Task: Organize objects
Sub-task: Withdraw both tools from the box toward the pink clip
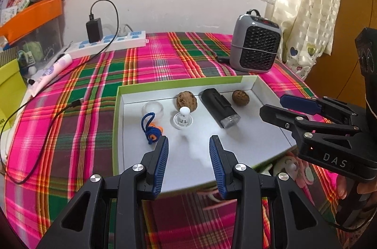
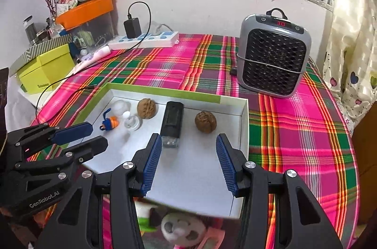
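Note:
A shallow white tray with a green rim (image 1: 165, 84) (image 2: 165, 92) lies on the plaid cloth. In it sit two walnuts (image 1: 186, 101) (image 1: 240, 97), a black flashlight (image 1: 219, 107) (image 2: 173, 121), a clear round cap (image 1: 153, 108), a white knob on a round base (image 1: 183, 118) and a blue cord with orange earplugs (image 1: 150, 128) (image 2: 109, 124). My left gripper (image 1: 188, 139) (image 2: 97, 133) hovers open over the tray's near left part, with nothing between its fingers. My right gripper (image 2: 188, 138) (image 1: 272, 105) hangs open and empty over the near right part, just short of the flashlight and the right walnut (image 2: 205, 121).
A grey fan heater (image 2: 272, 55) stands at the back right. A white power strip (image 1: 110, 42) with a black charger and its trailing cable (image 1: 47, 121) runs along the left. An orange bin (image 2: 87, 9) and a yellow-green box (image 2: 47, 69) stand at far left. A soft toy (image 2: 181, 227) lies below the tray's near edge.

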`<action>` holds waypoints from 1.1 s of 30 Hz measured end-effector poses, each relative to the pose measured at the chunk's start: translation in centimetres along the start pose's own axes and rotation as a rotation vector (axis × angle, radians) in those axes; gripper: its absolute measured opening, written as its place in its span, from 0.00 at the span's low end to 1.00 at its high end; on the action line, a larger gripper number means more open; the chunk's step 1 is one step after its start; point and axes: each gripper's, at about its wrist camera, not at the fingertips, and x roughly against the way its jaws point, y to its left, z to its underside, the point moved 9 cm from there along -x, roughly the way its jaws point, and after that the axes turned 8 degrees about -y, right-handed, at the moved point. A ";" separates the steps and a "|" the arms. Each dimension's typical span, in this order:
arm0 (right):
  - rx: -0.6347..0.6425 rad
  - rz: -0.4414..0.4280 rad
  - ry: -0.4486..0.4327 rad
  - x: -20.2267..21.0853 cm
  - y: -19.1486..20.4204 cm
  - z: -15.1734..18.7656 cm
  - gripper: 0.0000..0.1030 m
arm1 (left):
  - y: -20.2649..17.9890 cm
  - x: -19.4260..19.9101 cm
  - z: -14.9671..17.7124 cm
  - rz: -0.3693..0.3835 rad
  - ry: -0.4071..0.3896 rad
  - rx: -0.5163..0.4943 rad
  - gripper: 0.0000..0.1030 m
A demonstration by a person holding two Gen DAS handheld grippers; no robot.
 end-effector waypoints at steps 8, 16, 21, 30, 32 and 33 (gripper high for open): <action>-0.018 0.002 -0.019 2.3 0.0 1.2 0.48 | 0.1 1.4 1.5 0.029 0.009 0.022 0.33; -0.010 0.027 -0.024 4.2 -0.5 2.9 0.48 | -0.2 2.9 2.3 0.061 -0.008 0.029 0.33; -0.026 0.030 -0.039 5.4 -1.0 3.5 0.48 | -0.9 4.0 1.9 0.091 -0.037 0.012 0.33; -0.046 0.050 -0.022 6.5 -2.3 5.3 0.48 | -2.4 3.3 4.3 0.124 0.023 -0.045 0.33; -0.052 0.050 -0.022 6.7 -2.4 5.6 0.48 | -2.8 2.8 4.7 0.145 0.038 -0.045 0.33; -0.056 0.051 -0.021 6.8 -2.6 5.8 0.48 | -3.0 2.5 5.0 0.154 0.050 -0.043 0.33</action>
